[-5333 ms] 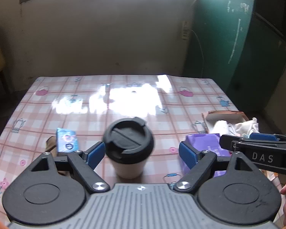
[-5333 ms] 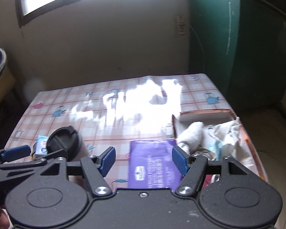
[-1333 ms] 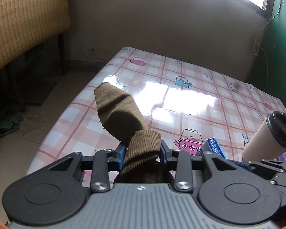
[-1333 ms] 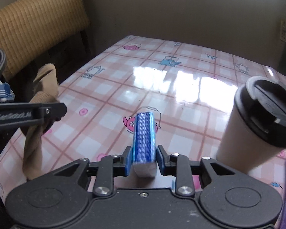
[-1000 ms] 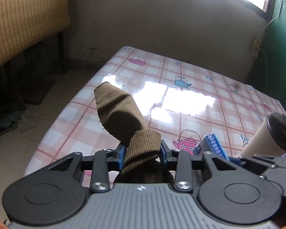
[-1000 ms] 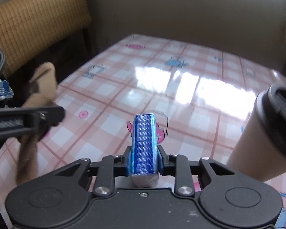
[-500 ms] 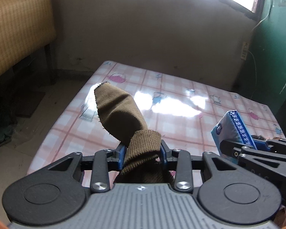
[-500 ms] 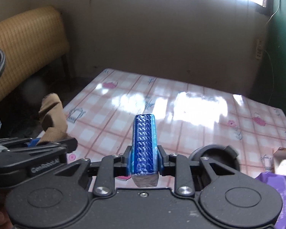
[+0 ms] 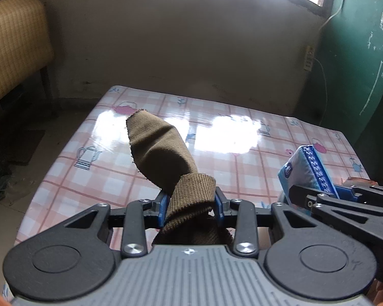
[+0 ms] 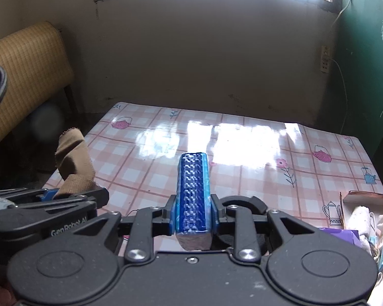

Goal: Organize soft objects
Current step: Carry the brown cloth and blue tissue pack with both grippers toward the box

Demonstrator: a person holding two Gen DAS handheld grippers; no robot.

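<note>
The left gripper (image 9: 190, 207) clenches a brown sock (image 9: 163, 158); the right gripper (image 10: 192, 215) grasps a blue tissue pack (image 10: 192, 191). The sock's limp far end could snag the cardboard box (image 10: 365, 200) rim at right.

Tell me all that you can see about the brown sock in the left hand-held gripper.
The brown ribbed fabric sock is soft, knitted cloth, olive-brown, with a frayed edge at its far end. The left hand-held gripper is shut on it near a folded, ribbed part; the blue pads press it from both sides. Its free end stands up and leans forward-left, above the pink checked tablecloth, not touching it. In the right wrist view it shows at the left, limp and creased.
</note>
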